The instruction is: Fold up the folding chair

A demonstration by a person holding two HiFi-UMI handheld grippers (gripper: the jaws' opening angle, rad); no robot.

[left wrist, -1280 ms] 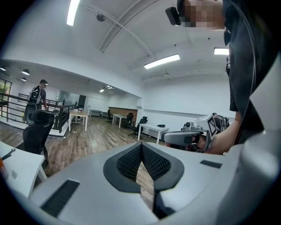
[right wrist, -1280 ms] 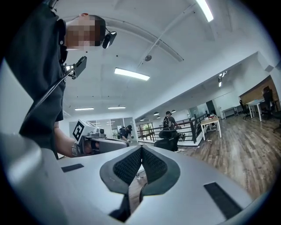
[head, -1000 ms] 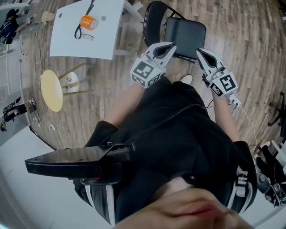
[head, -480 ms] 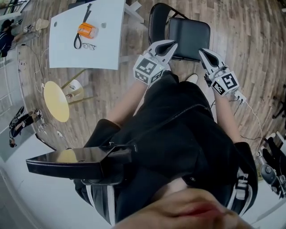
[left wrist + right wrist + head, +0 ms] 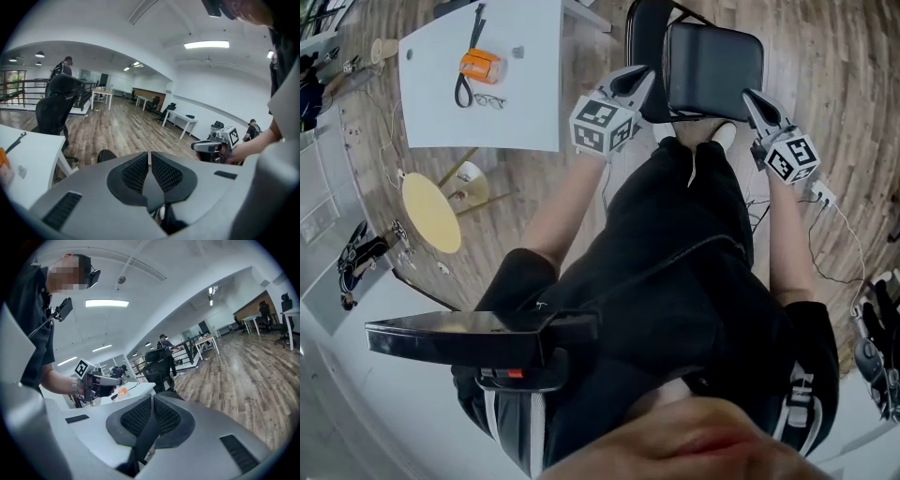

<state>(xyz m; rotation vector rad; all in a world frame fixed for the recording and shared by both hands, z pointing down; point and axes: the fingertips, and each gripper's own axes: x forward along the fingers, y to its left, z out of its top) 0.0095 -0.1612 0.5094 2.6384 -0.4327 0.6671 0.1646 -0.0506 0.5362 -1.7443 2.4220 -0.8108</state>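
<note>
The black folding chair stands unfolded in front of me at the top of the head view, its seat (image 5: 714,58) on the right and its backrest (image 5: 645,33) on the left. My left gripper (image 5: 643,75) is shut and empty, its tips by the seat's left edge. My right gripper (image 5: 751,96) is shut and empty too, just off the seat's near right corner. I cannot tell whether either one touches the chair. In the left gripper view the jaws (image 5: 149,157) are pressed together, and the right gripper (image 5: 209,146) shows beyond. In the right gripper view the jaws (image 5: 152,400) are closed.
A white table (image 5: 525,112) stands to the left with an orange object (image 5: 480,66), glasses (image 5: 487,101) and a black strap on it. A round yellow stool (image 5: 429,211) is nearer left. Cables (image 5: 839,234) lie on the wood floor at the right. A black office chair (image 5: 52,105) stands behind the table.
Both grippers have moved forward and down to either side of the chair seat. The left one now lies by the seat's left edge, the right one near its right corner. Both stay shut.
</note>
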